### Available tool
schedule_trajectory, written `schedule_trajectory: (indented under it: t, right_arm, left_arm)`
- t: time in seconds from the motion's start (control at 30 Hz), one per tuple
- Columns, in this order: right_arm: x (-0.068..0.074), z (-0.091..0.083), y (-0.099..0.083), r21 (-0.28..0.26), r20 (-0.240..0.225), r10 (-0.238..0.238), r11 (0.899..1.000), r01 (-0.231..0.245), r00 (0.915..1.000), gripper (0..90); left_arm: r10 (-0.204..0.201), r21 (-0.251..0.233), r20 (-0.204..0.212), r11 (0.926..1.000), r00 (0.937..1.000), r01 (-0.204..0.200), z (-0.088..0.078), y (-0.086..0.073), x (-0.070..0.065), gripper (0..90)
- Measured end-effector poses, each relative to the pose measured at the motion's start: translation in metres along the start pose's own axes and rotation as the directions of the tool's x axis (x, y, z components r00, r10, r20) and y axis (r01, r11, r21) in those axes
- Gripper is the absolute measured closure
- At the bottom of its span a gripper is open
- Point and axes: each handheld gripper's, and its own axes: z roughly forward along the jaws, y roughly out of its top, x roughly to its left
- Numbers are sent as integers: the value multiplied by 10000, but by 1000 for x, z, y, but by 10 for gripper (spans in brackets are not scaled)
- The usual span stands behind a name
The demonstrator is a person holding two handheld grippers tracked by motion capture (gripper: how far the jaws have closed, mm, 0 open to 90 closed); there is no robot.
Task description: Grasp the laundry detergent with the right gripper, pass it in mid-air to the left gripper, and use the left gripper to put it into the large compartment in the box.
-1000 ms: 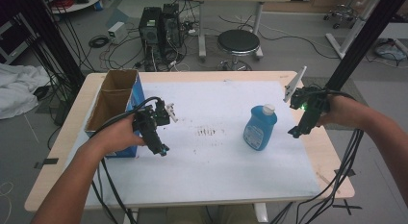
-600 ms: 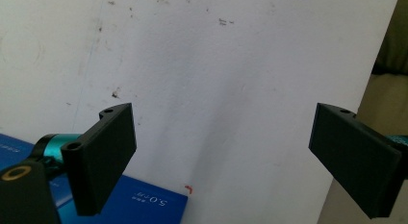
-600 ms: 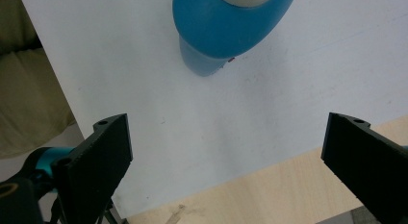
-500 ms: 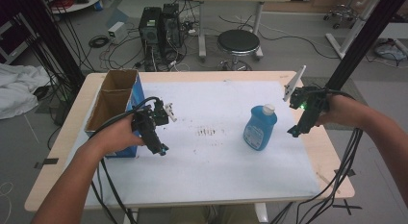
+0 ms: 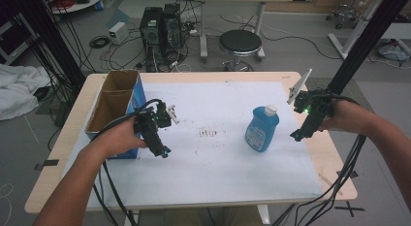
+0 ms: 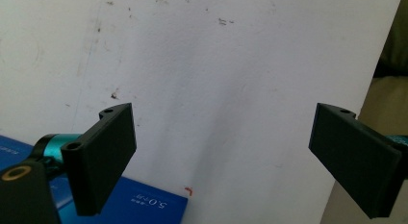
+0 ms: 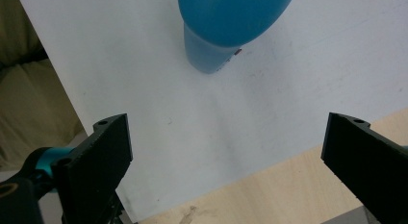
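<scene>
White sheet (image 5: pixel 232 158): nearest to me, it covers most of the wooden tabletop (image 5: pixel 334 163) and carries a patch of small brownish marks (image 5: pixel 209 134) near its middle.
Left fingers (image 6: pixel 110 152): mine, black and flat, spread wide apart with nothing between them; in the left gripper view they look down on bare white sheet, with a corner of blue printed box at the lower left.
Left gripper (image 5: pixel 160 151): held in my left hand (image 5: pixel 118 138) over the left part of the sheet, tips angled down toward the surface, just beside the carton.
Right fingers (image 7: pixel 103 156): also spread wide and holding nothing; in the right gripper view the sheet's edge and a strip of bare wood lie under them.
Right gripper (image 5: pixel 296 135): in my right hand (image 5: pixel 341 117) at the right edge of the sheet, tips pointing down, a grey plate standing up from its top.
Blue bottle (image 5: pixel 262 128): translucent blue with a white cap and a label, standing upright on the sheet, just beside my right gripper and apart from it; in the right gripper view its rounded body sits ahead of the fingers.
Blue carton (image 5: pixel 116 107): open-topped, brown cardboard inside with a divider making two compartments, standing at the left edge of the sheet.
Black stool (image 5: pixel 240 41): on the floor beyond the tabletop, next to dark computer towers (image 5: pixel 162 24) and loose cables.
</scene>
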Motion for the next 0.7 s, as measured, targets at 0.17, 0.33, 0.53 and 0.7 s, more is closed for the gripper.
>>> schedule_trajectory:
  t: [0.17, 0.33, 0.53, 0.7]
  right_arm:
    - [1, 1, -2, -131, 36, 409, 9991, -408, 9992, 27]
    - [3, 3, -3, -526, -216, 1185, 9914, -1195, 9927, 27]
    - [8, 13, -5, -433, -252, 1739, 9836, -1748, 9844, 27]
    - [12, 15, -6, -674, -95, 2416, 9680, -2417, 9703, 27]
  left_arm:
    - [16, 13, -18, 10000, 10000, -16, 1, -1, 0, 93]
    - [-26, -123, -72, 9999, 10000, 26, 1, -2, 0, 92]
    - [81, -130, -22, 9999, 10000, -82, 3, -1, 0, 92]
    - [116, -207, -7, 9997, 9999, -116, 3, 0, 0, 92]
